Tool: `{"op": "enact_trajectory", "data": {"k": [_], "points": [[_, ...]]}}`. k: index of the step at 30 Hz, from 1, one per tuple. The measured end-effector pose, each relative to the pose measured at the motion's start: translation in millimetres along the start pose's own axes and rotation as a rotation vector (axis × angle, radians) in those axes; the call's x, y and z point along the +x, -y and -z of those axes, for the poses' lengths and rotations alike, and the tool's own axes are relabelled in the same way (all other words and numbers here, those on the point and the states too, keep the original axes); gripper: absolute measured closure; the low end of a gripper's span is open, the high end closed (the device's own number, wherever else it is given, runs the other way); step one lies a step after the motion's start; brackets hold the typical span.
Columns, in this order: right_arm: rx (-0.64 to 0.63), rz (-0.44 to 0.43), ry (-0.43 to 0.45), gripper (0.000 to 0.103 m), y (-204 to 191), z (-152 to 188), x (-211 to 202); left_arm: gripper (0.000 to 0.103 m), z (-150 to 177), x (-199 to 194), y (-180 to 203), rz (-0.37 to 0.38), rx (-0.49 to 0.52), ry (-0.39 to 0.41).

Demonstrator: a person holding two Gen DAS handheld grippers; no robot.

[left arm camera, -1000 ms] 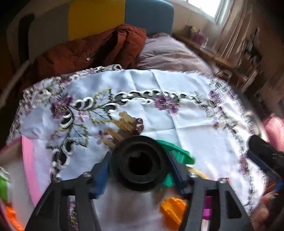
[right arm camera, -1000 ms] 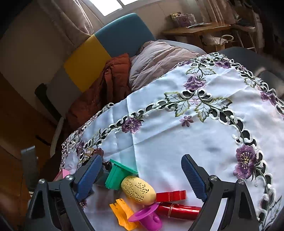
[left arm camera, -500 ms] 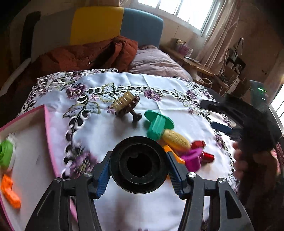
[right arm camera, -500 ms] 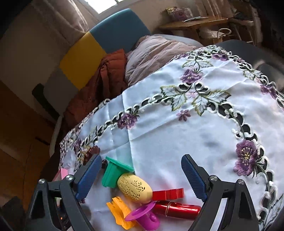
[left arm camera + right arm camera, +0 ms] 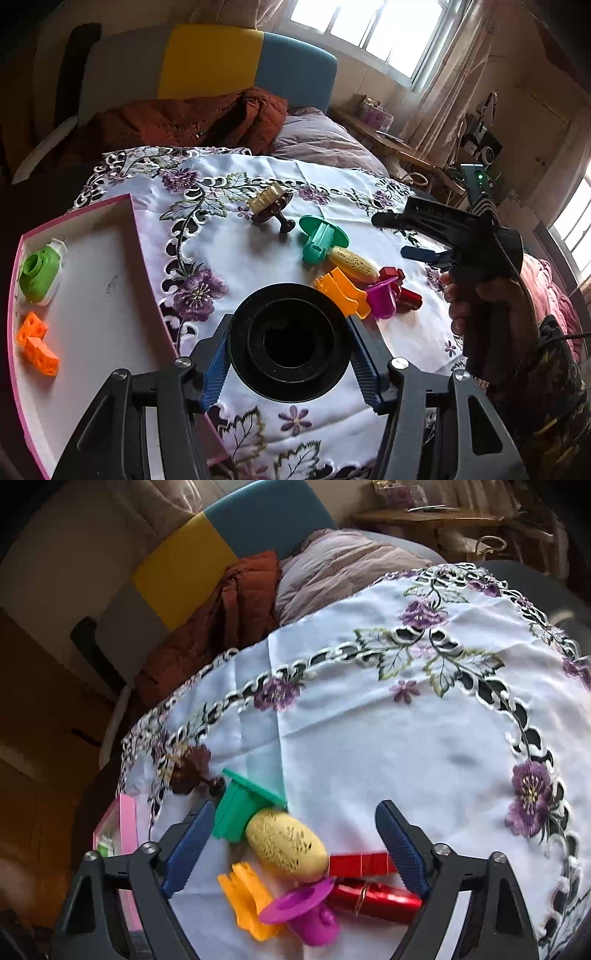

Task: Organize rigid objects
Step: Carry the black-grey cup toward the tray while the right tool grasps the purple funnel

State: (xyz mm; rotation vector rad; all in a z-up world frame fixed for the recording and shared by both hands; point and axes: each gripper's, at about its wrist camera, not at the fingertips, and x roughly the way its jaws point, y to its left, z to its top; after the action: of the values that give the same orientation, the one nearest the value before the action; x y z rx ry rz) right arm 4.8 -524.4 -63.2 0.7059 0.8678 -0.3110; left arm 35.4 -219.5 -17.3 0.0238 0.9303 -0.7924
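Observation:
My left gripper [image 5: 290, 341] is shut on a black ring [image 5: 243, 332], its blue pads pressing both sides, above the embroidered cloth beside the pink-rimmed tray [image 5: 92, 295]. My right gripper [image 5: 295, 823] hangs over a pile of small toys with its jaws closing; the yellow perforated egg [image 5: 286, 845] lies between the pads, untouched. Around the egg lie a green mould [image 5: 240, 812], an orange piece [image 5: 247, 897], a magenta cup [image 5: 299, 912], a red block [image 5: 360, 864] and a red cylinder [image 5: 373, 899]. The left wrist view shows the right gripper [image 5: 391, 236] over that pile.
The tray holds a green piece [image 5: 37, 273] and orange blocks [image 5: 35, 343]. A brown stand with a gold toothed top [image 5: 269, 205] lies farther back on the cloth. Behind the table are a chair with a rust jacket [image 5: 207, 114] and a pale quilt [image 5: 321, 136].
My left gripper has pulled back and left with the black ring, bringing the tray into view. The right gripper has dipped slightly toward the pile and its jaws have narrowed.

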Motion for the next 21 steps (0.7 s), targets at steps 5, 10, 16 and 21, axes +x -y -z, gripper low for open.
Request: {"op": "enact_trajectory", "data": {"k": [5, 10, 16, 21], "points": [[-0.050, -0.056, -0.031, 0.020, -13.3, 17.2, -20.1, 0.044, 3.5, -10.5, -7.8, 0.018, -0.022, 0.013], [-0.188, 0.048, -0.121, 0.040, -24.0, 45.0, -34.9, 0.044, 6.9, -20.7, -13.8, 0.039, -0.044, 0.029], [-0.379, 0.189, -0.209, 0.056, -36.3, 72.3, -21.4, 0.044, 10.3, -28.8, -17.1, 0.056, -0.059, 0.047], [-0.550, 0.303, -0.199, 0.059, -54.9, 75.1, 4.8, 0.044, 15.0, -38.5, -24.5, 0.046, -0.073, 0.057]]}}
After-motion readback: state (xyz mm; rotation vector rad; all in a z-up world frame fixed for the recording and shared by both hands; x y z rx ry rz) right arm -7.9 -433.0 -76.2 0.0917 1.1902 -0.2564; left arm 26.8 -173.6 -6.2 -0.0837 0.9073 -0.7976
